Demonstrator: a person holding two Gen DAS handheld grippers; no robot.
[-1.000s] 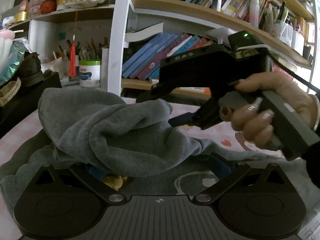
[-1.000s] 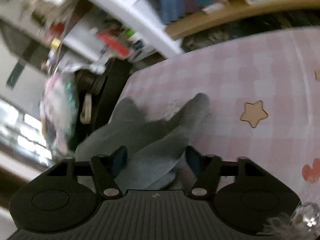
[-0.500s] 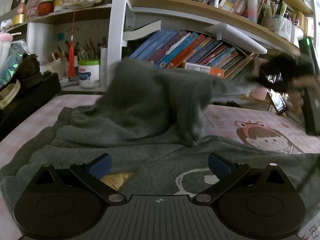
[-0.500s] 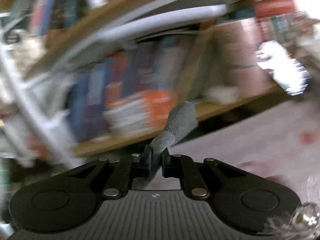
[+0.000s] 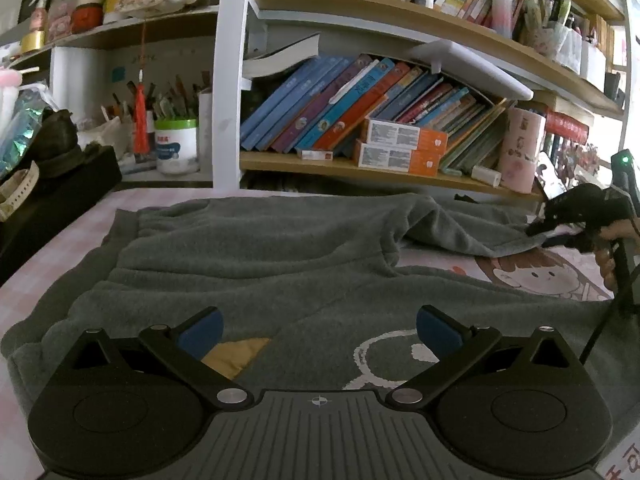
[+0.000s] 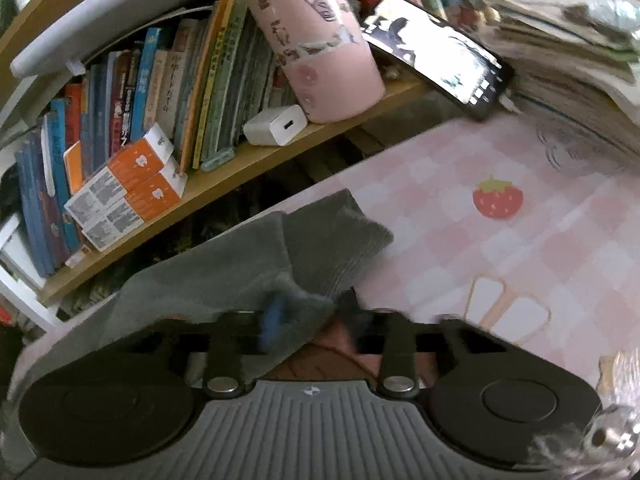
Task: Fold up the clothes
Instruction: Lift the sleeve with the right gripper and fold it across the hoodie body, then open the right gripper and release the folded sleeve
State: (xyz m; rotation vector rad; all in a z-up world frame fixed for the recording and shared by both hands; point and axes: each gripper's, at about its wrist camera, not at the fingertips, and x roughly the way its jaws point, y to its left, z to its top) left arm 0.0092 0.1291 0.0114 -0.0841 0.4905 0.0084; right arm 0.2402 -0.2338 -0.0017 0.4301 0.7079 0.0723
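Left wrist view: my left tool (image 5: pixel 318 330) sits at the bottom centre of the frame with its blue fingers (image 5: pixel 202 328) spread wide apart and nothing between them. It hangs over the grey sweatshirt (image 5: pixel 256 264), which lies spread across the pink checked table (image 5: pixel 60 248) and fills the middle of the frame. A white printed outline and a yellow patch on the cloth show just above the tool. One sleeve (image 5: pixel 468 232) runs from the centre to the right edge, where my right tool (image 5: pixel 538 236) has the sleeve end at its tip; my right hand (image 5: pixel 610 256) wraps its handle. A bookshelf (image 5: pixel 360 120) with leaning books crosses the upper half.

Right wrist view: the right tool (image 6: pixel 310 320) is at the lower centre, motion-blurred, and its jaws are opening. The sleeve end (image 6: pixel 332 240) lies draped over the left finger and reaches into the gap between the two fingers; the pads no longer press on it. The cuff rests on the table (image 6: pixel 480 240) above the tool. A pink cup (image 6: pixel 316 40), a white charger (image 6: pixel 276 126) and a phone (image 6: pixel 440 52) occupy the upper part of the frame.
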